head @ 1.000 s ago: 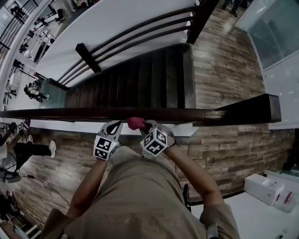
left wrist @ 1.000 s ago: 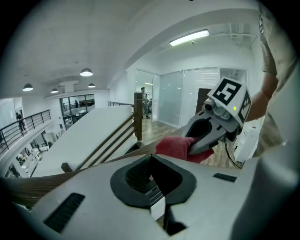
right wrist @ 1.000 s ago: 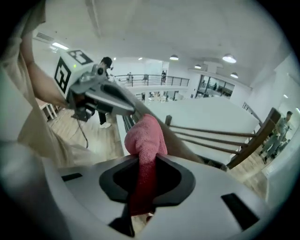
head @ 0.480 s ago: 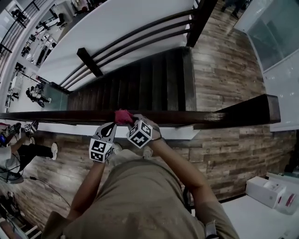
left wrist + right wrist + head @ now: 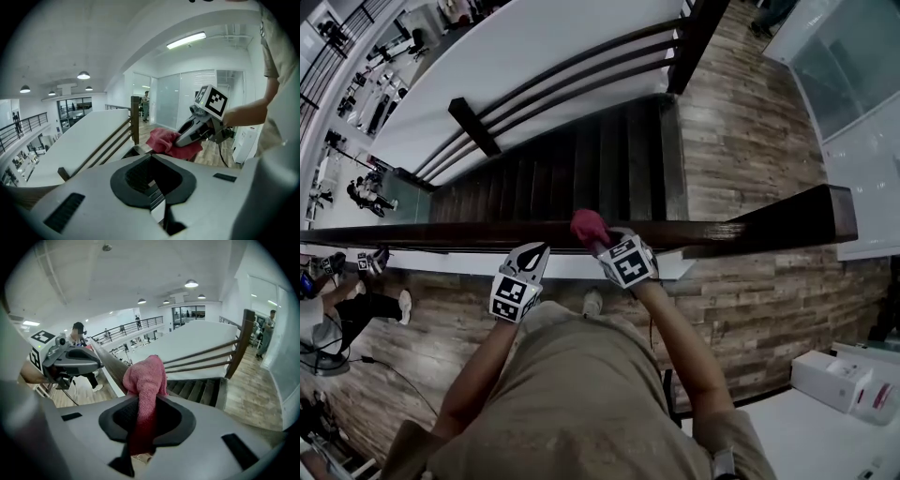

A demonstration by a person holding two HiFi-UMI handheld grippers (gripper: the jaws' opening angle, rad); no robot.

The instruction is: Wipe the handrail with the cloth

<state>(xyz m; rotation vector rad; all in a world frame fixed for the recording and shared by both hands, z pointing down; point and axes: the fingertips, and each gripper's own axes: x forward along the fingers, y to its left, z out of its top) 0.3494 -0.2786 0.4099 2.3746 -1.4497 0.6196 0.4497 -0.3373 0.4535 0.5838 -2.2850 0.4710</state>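
**Spotter:** Where's the cloth sitting?

**Operator:** The red cloth (image 5: pixel 146 376) is bunched in my right gripper (image 5: pixel 602 242). Its jaws are pinched down on the lower folds, and the rest puffs out past the tips. From the head view, that bunch lies on top of the dark handrail (image 5: pixel 441 232), roughly mid-span, above the stairs (image 5: pixel 581 164).

**Spotter:** And your other side?

**Operator:** My left gripper (image 5: pixel 532 253) has its jaws drawn together with nothing between them. It hangs just beside the rail on my side, left of the cloth and not touching it.

**Spotter:** So 1 gripper does the work. How do you make the pass count?

**Operator:** I think I'm mid-wipe. I'd press the loose wad flat onto the top face so fabric meets the wood, not the jaw tips. Then I'd slide along the rail's line in 1 steady stroke. Only a narrow fold is pinched, so too much drag could pull it free. I'd go light on pressure and keep the left gripper out of the path.
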